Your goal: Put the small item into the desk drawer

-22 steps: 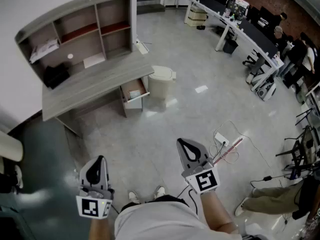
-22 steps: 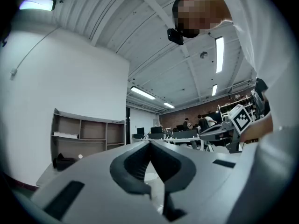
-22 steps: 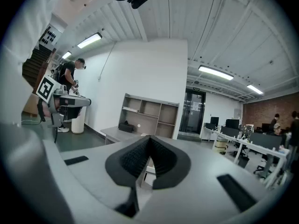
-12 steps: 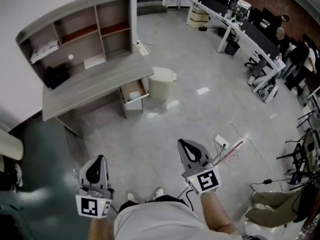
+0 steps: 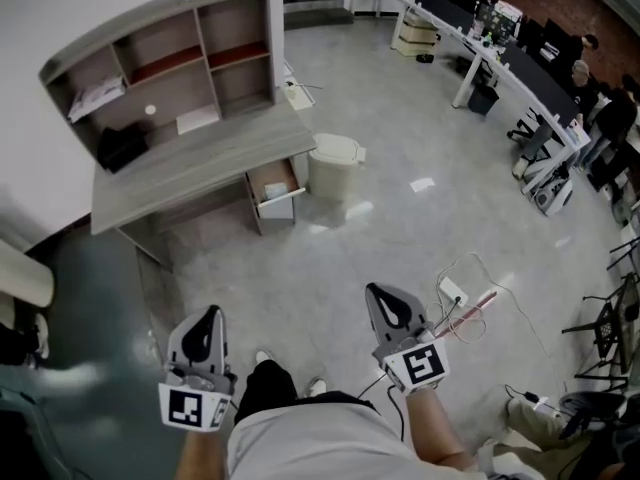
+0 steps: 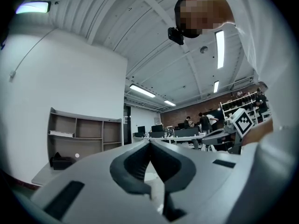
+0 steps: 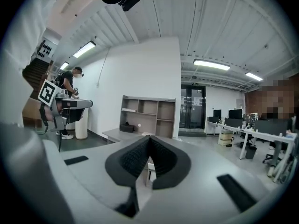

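Observation:
The grey desk (image 5: 200, 163) with a shelf hutch (image 5: 165, 53) stands at the upper left of the head view, some way ahead of me. Its drawer (image 5: 272, 190) hangs open under the right end, with something pale inside. A small white round item (image 5: 150, 110) sits in a hutch shelf, beside a black object (image 5: 122, 148). My left gripper (image 5: 210, 313) and right gripper (image 5: 381, 291) are held low near my body, both shut and empty. The left gripper (image 6: 149, 141) points towards the hutch (image 6: 84, 136). Past the shut right gripper (image 7: 149, 138) I see the desk (image 7: 122, 133).
A white waste bin (image 5: 334, 165) stands right of the drawer. A power strip with cables (image 5: 455, 293) lies on the floor by my right gripper. Office desks (image 5: 500, 58), chairs and people (image 5: 605, 108) fill the far right. A white post (image 5: 20, 273) is at the left.
The whole view has shifted a little, with the desk sliding right and down in the picture. A dark trouser leg has come forward between the grippers. Both grippers stay shut.

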### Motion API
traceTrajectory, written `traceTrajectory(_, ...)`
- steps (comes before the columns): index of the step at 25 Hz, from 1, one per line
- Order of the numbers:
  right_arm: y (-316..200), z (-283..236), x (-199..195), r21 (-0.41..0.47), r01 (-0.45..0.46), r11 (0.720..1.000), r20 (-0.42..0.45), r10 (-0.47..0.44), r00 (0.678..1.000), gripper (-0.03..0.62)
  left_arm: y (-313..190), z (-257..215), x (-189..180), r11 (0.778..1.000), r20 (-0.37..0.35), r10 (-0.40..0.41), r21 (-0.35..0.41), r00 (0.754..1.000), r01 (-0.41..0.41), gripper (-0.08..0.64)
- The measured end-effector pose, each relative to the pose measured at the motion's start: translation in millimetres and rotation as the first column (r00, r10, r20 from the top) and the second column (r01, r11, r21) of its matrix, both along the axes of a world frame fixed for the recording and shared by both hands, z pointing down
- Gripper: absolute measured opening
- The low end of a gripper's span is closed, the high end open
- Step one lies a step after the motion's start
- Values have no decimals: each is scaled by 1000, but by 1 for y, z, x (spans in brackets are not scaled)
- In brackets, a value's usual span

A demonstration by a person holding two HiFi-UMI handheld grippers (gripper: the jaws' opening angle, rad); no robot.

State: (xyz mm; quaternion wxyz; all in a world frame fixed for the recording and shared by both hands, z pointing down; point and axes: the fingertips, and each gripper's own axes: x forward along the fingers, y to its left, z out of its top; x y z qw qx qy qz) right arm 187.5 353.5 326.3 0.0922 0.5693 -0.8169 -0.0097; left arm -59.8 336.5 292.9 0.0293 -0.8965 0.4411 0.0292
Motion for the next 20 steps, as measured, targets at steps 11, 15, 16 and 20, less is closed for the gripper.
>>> traceTrajectory(11, -142, 29, -22, -73, 16, 997, -41, -19, 999, 21, -150, 49, -10, 995, -53, 4, -95, 999, -9, 17)
traceTrajectory(15, -219, 22, -39, -80, 33, 996, -86, -40, 996, 21, -230, 48, -21, 996, -76, 7, -91, 997, -14, 17)
traceTrajectory(16, -236, 19, -43, -79, 33, 996, -95, -41, 995, 21, -247, 48, -24, 996, -84, 9, -93, 996, -17, 17)
traceTrajectory(20, -288, 8, -48, -82, -7, 997, -116, -3, 993, 21, -299, 53, -26, 992, -103, 38, -115, 994, -50, 17)
